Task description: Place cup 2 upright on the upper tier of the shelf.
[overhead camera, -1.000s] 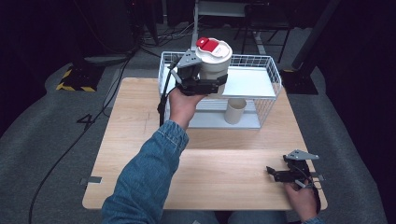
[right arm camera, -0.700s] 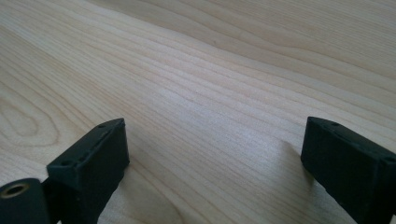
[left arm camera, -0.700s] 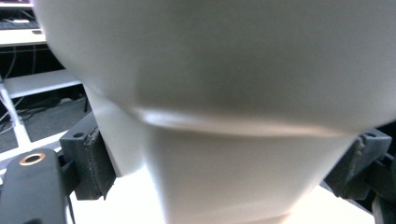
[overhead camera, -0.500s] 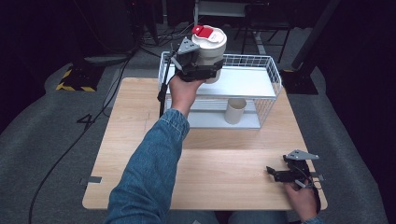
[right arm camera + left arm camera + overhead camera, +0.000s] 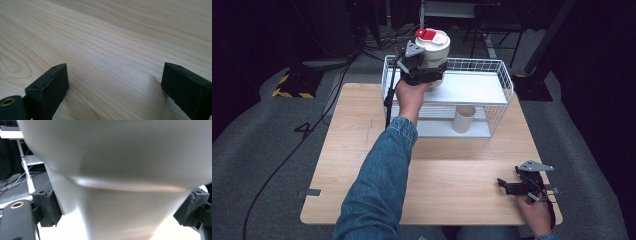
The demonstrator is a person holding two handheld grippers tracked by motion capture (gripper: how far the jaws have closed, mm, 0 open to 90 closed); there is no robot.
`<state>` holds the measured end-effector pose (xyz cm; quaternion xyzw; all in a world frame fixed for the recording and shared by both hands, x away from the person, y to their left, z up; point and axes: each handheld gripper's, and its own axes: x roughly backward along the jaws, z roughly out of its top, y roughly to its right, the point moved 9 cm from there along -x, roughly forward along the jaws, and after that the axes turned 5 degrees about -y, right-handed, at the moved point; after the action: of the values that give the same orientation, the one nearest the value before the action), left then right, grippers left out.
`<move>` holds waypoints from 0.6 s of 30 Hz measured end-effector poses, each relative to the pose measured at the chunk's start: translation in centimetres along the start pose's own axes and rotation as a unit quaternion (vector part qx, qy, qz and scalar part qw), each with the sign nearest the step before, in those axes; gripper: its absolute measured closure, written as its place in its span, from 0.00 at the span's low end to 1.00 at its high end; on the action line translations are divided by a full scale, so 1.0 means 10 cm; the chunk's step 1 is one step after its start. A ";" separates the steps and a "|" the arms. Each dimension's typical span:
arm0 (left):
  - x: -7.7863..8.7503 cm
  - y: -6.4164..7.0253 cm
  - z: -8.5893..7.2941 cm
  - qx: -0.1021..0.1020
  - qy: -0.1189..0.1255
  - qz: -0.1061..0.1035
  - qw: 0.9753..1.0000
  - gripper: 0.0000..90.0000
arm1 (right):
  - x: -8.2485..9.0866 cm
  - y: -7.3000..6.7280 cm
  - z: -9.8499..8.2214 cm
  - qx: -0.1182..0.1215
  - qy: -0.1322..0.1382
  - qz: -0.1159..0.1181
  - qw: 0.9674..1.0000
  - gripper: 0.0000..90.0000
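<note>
A white tub with a red cap on its lid is held upright over the back left corner of a white wire rack. My left gripper is shut on its lower body, and the person's sleeved arm reaches far across the table. In the left gripper view the tub looms close, with a pad pressed on each side. My right gripper rests at the table's near right corner, open. Its fingers stand wide apart over bare wood.
The rack stands at the far middle of the light wooden table. It has a white top shelf and a beige cup upright on the lower shelf. Cables and dark stands lie on the floor behind the table.
The left hand has carried the tub farther back and slightly left over the rack. The right gripper has stayed put.
</note>
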<state>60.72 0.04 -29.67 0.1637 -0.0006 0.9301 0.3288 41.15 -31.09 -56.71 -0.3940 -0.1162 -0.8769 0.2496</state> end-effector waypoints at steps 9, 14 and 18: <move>-0.09 -0.05 -0.08 0.012 -0.011 0.018 1.000 0.16 | 0.00 0.00 0.00 0.000 0.000 0.000 1.000 0.09; -0.12 -0.06 -0.12 0.016 -0.016 0.024 0.999 0.16 | 0.00 0.00 0.00 0.000 0.000 0.000 1.000 0.09; -0.14 -0.06 -0.14 0.016 -0.021 0.027 0.999 0.16 | 0.00 0.00 0.00 0.000 0.000 0.000 1.000 0.09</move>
<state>61.71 -0.24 -31.51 0.1879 0.0030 0.9350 0.3008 41.15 -31.09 -56.72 -0.3940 -0.1165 -0.8769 0.2495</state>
